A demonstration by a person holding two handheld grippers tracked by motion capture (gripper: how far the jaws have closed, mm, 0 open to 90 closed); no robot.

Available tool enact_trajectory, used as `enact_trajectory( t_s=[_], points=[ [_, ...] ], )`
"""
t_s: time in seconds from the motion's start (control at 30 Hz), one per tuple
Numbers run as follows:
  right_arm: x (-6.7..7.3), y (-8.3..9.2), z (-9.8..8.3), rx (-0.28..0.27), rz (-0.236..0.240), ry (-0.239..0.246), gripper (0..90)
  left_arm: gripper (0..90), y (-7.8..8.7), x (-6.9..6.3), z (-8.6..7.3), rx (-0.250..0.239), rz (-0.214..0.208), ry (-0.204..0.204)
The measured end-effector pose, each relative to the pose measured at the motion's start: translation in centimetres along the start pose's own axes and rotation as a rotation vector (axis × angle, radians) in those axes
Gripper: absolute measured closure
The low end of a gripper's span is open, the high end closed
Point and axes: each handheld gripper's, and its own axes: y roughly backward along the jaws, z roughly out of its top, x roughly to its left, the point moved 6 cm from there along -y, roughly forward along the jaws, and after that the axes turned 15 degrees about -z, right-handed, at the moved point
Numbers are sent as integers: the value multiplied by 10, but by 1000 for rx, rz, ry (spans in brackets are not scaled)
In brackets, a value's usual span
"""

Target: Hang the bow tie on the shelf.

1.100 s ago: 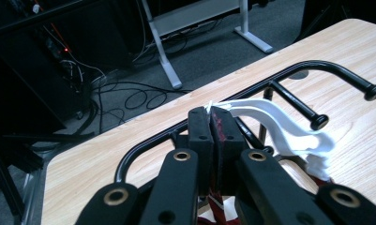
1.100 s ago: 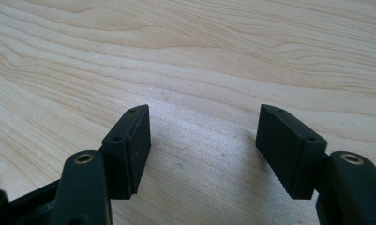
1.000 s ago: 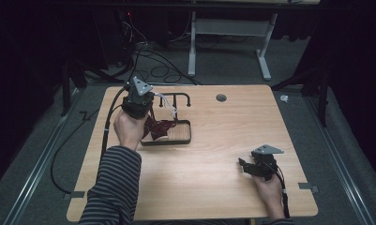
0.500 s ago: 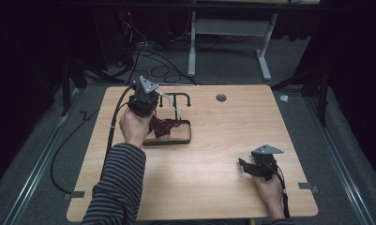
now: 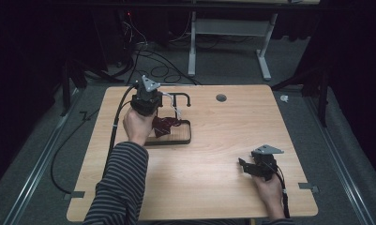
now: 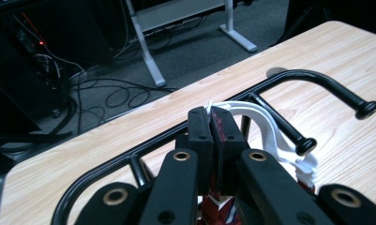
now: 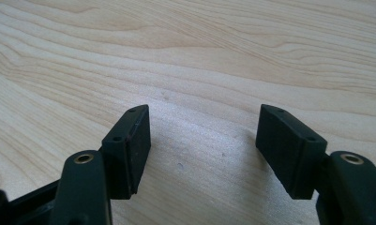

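A black metal rack [image 5: 177, 140] with a rectangular base and curved top bars [image 6: 312, 78] stands at the table's back left. A white plastic hanger [image 6: 266, 125] hooks over one of its bars, and a dark red patterned cloth [image 5: 166, 125] hangs from it inside the rack. My left gripper [image 5: 156, 101] is at the rack's top. Its jaws [image 6: 211, 115] are shut on the cloth's red edge [image 6: 217, 208], just beside the hanger's hook. My right gripper [image 5: 244, 165] rests low at the front right, open [image 7: 204, 136] over bare wood.
The wooden table [image 5: 214, 187] has a round grommet hole [image 5: 221, 98] at the back centre. A black cable [image 5: 117, 122] trails from the left gripper over the table's left edge. Behind the table stand a white desk frame [image 5: 265, 56] and floor cables [image 5: 157, 65].
My left gripper has shifted slightly to the right along the rack's top, still shut on the cloth. The right gripper has stayed put.
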Motion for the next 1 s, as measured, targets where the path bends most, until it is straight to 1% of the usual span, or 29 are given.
enact_trajectory(
  t_s=[0.13, 0.3, 0.73, 1.0],
  points=[
    [0, 0, 0, 0, 0, 0, 370, 876, -3, 0, 1, 0, -16, 4],
    [0, 0, 0, 0, 0, 0, 370, 872, -6, 1, -1, 12, -23, 7],
    [0, 0, 0, 0, 0, -1, 370, 861, -6, 0, -2, 29, -42, 4],
    [0, 0, 0, 0, 0, 0, 370, 805, -4, -2, -4, 39, -52, 0]
  ],
)
